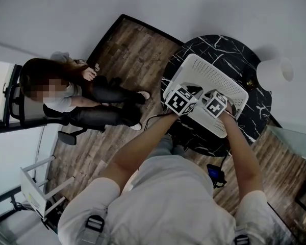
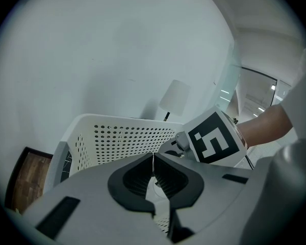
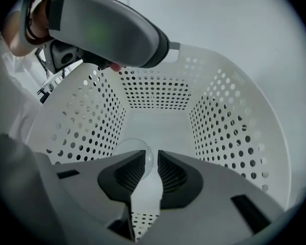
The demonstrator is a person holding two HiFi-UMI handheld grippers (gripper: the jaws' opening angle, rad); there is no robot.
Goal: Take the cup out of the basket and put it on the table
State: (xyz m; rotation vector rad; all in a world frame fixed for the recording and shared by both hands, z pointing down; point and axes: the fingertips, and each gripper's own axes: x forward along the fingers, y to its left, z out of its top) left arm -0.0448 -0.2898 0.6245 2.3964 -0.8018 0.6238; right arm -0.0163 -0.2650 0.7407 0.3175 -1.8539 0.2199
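Reaching into the basket (image 1: 209, 65) on the table (image 1: 257, 106) for the cup (image 3: 134, 148).
From the left: well apart from a seated person (image 1: 76, 96); left gripper (image 2: 153, 160) pinched together on nothing, above the near rim; right gripper (image 3: 152, 160) down inside, slightly parted astride the clear cup's wall. Cup seen only in the right gripper view. Lamp (image 1: 274, 73) past the far-right corner.

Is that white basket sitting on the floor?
No, the basket sits on the round black table, above the wood floor.
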